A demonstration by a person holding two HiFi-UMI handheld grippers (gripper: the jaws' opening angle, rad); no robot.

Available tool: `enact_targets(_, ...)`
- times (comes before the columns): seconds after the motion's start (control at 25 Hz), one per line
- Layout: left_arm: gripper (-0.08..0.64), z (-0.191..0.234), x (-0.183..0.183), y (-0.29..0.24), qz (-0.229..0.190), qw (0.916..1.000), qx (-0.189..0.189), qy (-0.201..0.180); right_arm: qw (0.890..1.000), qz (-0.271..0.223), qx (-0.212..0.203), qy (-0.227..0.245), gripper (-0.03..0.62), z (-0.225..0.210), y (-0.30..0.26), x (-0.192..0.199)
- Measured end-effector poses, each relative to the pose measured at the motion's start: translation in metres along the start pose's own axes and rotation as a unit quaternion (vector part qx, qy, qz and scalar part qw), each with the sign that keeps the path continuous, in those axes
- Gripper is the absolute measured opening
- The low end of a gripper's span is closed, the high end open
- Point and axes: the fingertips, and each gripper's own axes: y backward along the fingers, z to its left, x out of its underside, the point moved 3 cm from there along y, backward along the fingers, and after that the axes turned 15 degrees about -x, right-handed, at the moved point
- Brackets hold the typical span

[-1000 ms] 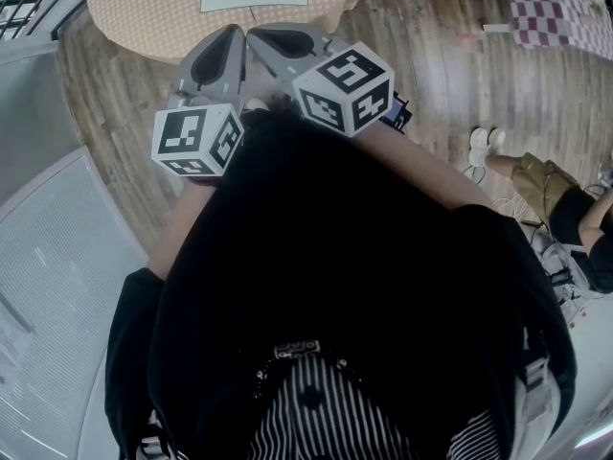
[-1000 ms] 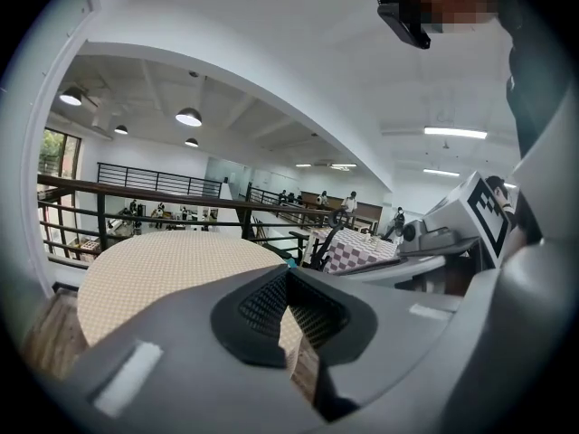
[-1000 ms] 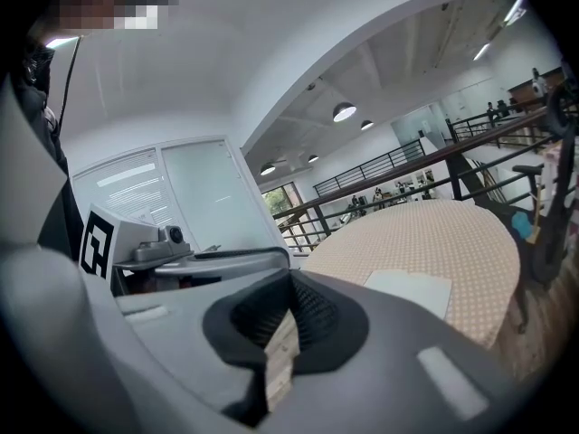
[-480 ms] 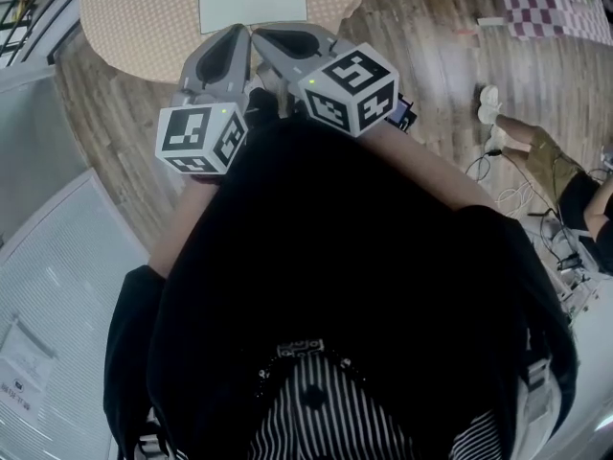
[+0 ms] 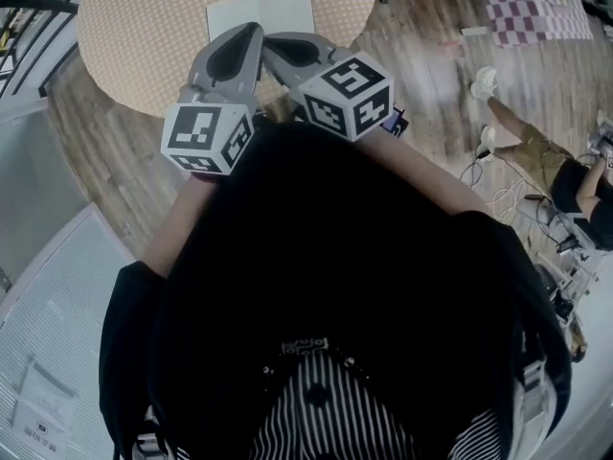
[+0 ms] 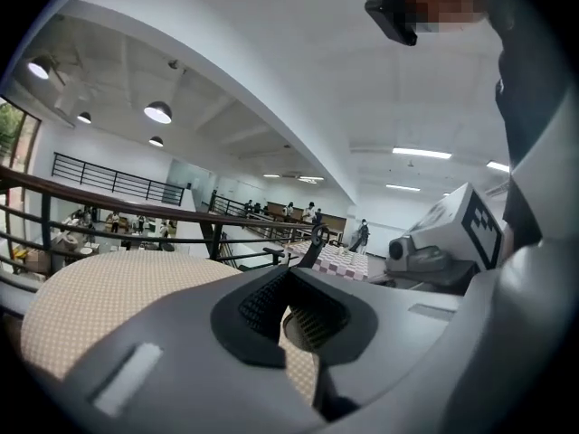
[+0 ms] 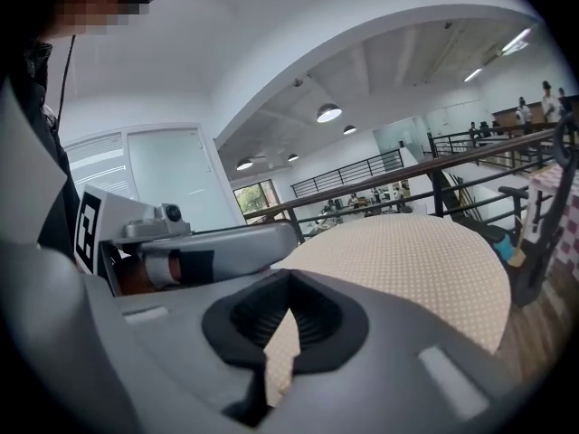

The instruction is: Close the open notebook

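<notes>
- The left gripper (image 5: 249, 34), grey with a black-and-white marker cube at its back, is held up close to the person's dark top; its jaws are closed tip to tip, with nothing between the black ribbed pads (image 6: 264, 304)
- The right gripper (image 5: 276, 44) sits just beside it, the two noses angled in towards each other in the upper middle of the frame; its jaws are likewise pressed together at the tip and empty
- The pale rectangular notebook (image 5: 261, 12) lies flat on the round table covered in beige dotted cloth (image 5: 144, 27), at the top centre of the head view, just beyond both noses; the left nose overlaps its near edge in the picture, though whether it touches cannot be told; from here I cannot tell whether the notebook is open or closed
- Right of the table runs the wooden plank floor (image 5: 431, 75); a red-and-white checked cloth (image 5: 536, 3) shows at the upper right, and a seated person's legs (image 5: 532, 147) at the right edge
</notes>
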Motion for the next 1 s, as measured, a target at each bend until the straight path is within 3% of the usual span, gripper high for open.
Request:
enact_targets(0.2, -0.011, 0.034, -0.018, -0.015, -0.011, 0.9998, 0.017, -0.008, 1.000, 0.000, 0.010, 0.003, 0.000, -0.003, -0.036, -0.019)
enact_targets(0.52, -0.012, 0.072, -0.001, -0.030, 0.028, 0.9987, 0.043, 0.000, 0.996, -0.013, 0.071, -0.048, 0.000, -0.028, -0.056, -0.019)
enact_targets(0.8, -0.012, 0.066, 0.008, -0.035, 0.042, 0.9933, 0.107, -0.010, 0.991, -0.013, 0.122, -0.057, 0.000, -0.037, -0.051, -0.015)
enact_targets(1.0, -0.011, 0.059, 0.013, -0.049, 0.054, 0.9921, 0.111, -0.024, 0.990, -0.004, 0.114, -0.083, 0.000, -0.053, -0.056, -0.005)
